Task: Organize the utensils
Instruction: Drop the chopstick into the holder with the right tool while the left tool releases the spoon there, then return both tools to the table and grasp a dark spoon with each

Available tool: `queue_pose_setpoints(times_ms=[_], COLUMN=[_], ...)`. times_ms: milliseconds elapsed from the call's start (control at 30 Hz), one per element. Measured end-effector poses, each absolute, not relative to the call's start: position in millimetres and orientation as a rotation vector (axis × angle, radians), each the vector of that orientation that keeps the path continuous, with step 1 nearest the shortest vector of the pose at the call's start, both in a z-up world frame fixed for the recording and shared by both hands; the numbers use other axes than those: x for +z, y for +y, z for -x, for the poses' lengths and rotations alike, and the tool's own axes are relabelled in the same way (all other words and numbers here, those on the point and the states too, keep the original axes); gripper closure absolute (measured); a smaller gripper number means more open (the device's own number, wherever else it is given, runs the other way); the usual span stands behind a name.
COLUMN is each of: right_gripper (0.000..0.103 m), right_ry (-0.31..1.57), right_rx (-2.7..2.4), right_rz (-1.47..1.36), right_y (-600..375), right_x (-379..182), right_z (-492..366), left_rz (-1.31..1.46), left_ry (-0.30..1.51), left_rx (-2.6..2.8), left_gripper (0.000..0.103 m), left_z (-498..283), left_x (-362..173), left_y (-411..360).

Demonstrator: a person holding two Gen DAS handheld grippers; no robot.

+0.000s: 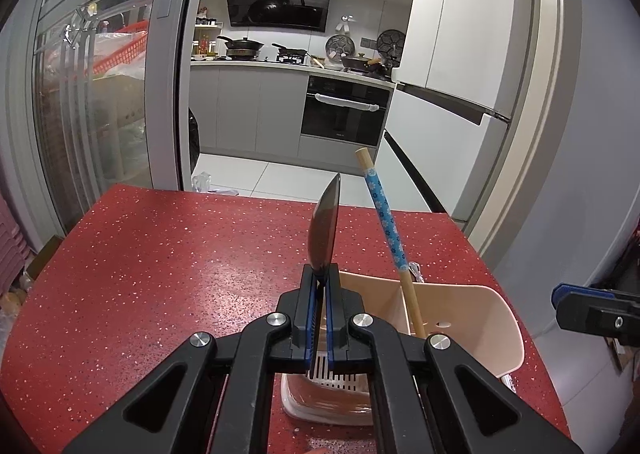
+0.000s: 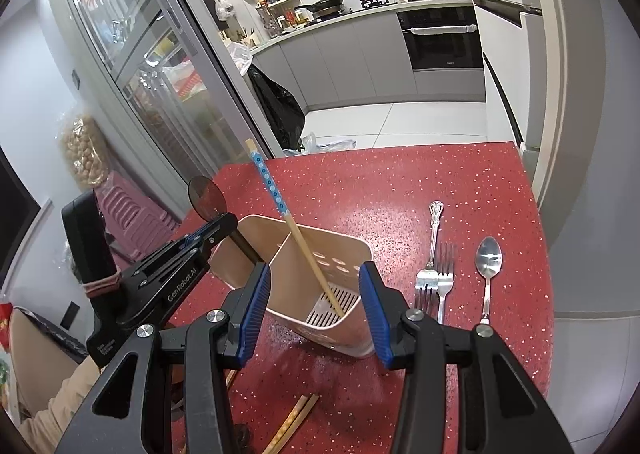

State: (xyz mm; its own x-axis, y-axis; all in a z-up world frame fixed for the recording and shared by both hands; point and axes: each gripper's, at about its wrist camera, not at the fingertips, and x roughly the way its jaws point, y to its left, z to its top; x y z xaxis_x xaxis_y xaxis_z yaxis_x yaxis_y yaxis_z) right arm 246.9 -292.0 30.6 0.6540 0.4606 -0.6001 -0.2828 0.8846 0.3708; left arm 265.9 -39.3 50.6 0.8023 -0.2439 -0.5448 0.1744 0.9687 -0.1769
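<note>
Two grippers work over a red speckled table (image 2: 400, 190). Farthest left, seen from the right wrist, the left gripper (image 2: 224, 223) comes in from the left side with its jaws pressed together on a dark spoon (image 2: 206, 196); the round bowl stands up above its fingertips and the dark handle runs down past them, behind the left wall of the holder (image 2: 344, 250). From the left wrist the same pinch shows head-on: the left gripper (image 1: 320, 286) has its blue pads (image 1: 330, 318) clamped on the spoon (image 1: 324, 234), which is turned edge-on and rises straight ahead of the fingertips.

Just right of that pinch, and below it, the beige holder (image 1: 472, 306) stands on the table. It has a divider wall and a slotted floor. One chopstick (image 1: 384, 214) with a blue flowered sleeve leans in it, top tilted to the left, foot down in the right compartment.

Next, the right gripper (image 2: 320, 310) is spread wide and holds nothing; the holder sits between and just ahead of its blue pads (image 2: 252, 310), and the chopstick (image 2: 280, 214) rises ahead of the gap. Below that gripper, near its left finger, plain wooden chopsticks (image 2: 292, 422) lie on the table.

Right of the holder and ahead of the right finger lie two forks (image 2: 436, 274), close together and pointing opposite ways. Further right, apart from them, a silver spoon (image 2: 488, 262) lies bowl away from the gripper.
</note>
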Motion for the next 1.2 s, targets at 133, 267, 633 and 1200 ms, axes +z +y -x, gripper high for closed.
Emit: queue_pose_setpoints(times_ms=[133, 267, 633, 1200], right_gripper=[0.053, 0.053, 0.048, 0.048], right_ry=[0.75, 0.757, 0.772, 1.149], right_rx=[0.427, 0.424, 0.406, 0.395], right_rz=[-0.258, -0.263, -0.265, -0.258], right_y=[-292, -293, -291, -252], right_x=[30, 27, 23, -88], right_z=[-246, -243, -220, -160], left_rz=[0.114, 0.091, -0.019, 0.061], left_ry=[0.577, 0.563, 0.559, 0.959], left_rx=[-0.172, -0.183, -0.117, -0.031], left_gripper=[0.0, 0.0, 0.0, 0.0], left_z=[-266, -276, -261, -155], left_x=[51, 45, 31, -83], left_y=[-39, -44, -38, 49])
